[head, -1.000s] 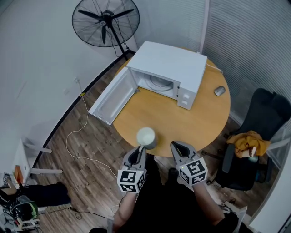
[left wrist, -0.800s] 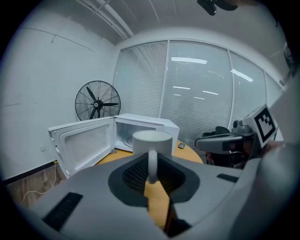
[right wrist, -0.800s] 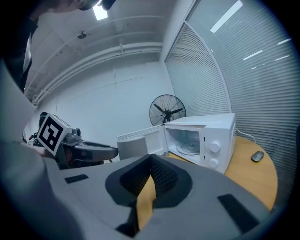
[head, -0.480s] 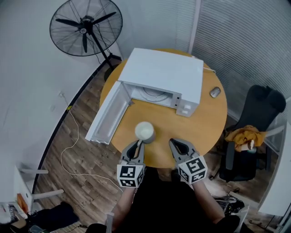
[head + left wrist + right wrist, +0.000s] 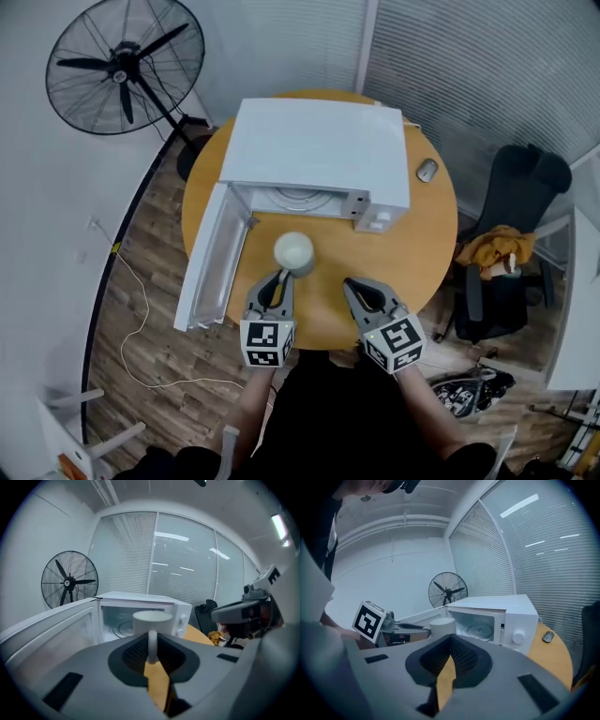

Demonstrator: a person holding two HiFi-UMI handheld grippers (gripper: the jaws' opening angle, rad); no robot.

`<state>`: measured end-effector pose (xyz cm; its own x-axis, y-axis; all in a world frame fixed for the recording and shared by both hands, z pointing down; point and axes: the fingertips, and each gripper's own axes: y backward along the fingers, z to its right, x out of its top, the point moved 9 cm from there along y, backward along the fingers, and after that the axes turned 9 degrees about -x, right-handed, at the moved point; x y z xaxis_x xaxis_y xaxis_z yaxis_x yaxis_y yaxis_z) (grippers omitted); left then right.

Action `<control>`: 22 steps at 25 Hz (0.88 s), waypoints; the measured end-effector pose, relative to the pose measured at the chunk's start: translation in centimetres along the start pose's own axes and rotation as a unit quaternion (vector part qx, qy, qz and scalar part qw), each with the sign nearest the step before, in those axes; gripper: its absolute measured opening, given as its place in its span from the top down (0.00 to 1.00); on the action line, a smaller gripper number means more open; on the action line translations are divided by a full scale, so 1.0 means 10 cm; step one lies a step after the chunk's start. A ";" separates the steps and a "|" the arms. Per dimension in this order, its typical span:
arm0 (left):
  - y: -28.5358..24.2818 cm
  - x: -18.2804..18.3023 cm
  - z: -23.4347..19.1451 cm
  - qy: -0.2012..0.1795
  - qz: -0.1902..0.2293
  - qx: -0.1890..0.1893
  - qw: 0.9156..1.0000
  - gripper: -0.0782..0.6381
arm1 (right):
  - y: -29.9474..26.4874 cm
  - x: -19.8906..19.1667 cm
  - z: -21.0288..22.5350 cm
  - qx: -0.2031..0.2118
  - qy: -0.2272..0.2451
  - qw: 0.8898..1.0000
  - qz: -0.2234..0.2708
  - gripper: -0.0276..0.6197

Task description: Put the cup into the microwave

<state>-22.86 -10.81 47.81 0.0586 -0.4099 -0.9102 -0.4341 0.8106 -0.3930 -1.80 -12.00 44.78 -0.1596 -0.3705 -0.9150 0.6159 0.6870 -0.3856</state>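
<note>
A white cup [image 5: 292,251] hangs over the round wooden table [image 5: 412,234], just in front of the microwave's open cavity [image 5: 298,199]. My left gripper [image 5: 278,287] is shut on the cup's handle [image 5: 152,641], and the cup [image 5: 152,620] stands upright beyond the jaws. The white microwave [image 5: 319,145] has its door [image 5: 211,258] swung wide to the left, and its glass turntable [image 5: 480,630] shows inside. My right gripper [image 5: 359,292] is level with the left one, to the cup's right, shut with nothing in it. In the right gripper view the cup [image 5: 442,626] sits left of the jaws.
A computer mouse [image 5: 427,170] lies on the table right of the microwave. A black standing fan [image 5: 122,70] is at the back left. A black chair with a yellow cloth [image 5: 494,246] stands on the right. A white cable [image 5: 131,309] trails over the wooden floor.
Both grippers and the held cup have moved forward from the table's near edge to just before the microwave opening. The head view has shifted with them.
</note>
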 end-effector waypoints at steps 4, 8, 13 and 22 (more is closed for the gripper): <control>-0.25 -0.02 -0.20 -0.015 -0.008 -0.021 1.000 0.84 | -0.07 0.00 0.02 -0.035 -0.013 0.999 -0.011 0.94; -0.54 -0.08 -0.36 -0.023 -0.011 -0.031 0.999 0.83 | -0.10 -0.03 0.04 -0.055 -0.017 0.998 -0.022 0.94; -0.88 -0.16 -0.56 -0.024 -0.007 -0.037 0.999 0.83 | -0.15 -0.15 -0.01 -0.073 -0.030 0.996 -0.040 0.94; -1.45 -0.19 -0.84 -0.037 -0.003 -0.031 0.999 0.83 | -0.22 -0.25 -0.03 -0.084 -0.042 0.993 -0.065 0.94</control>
<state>-24.23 -25.31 56.31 0.1264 -0.3803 -0.9162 -0.4885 0.7800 -0.3912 -3.01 -12.43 47.90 -0.1605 -0.5096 -0.8453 0.4552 0.7217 -0.5215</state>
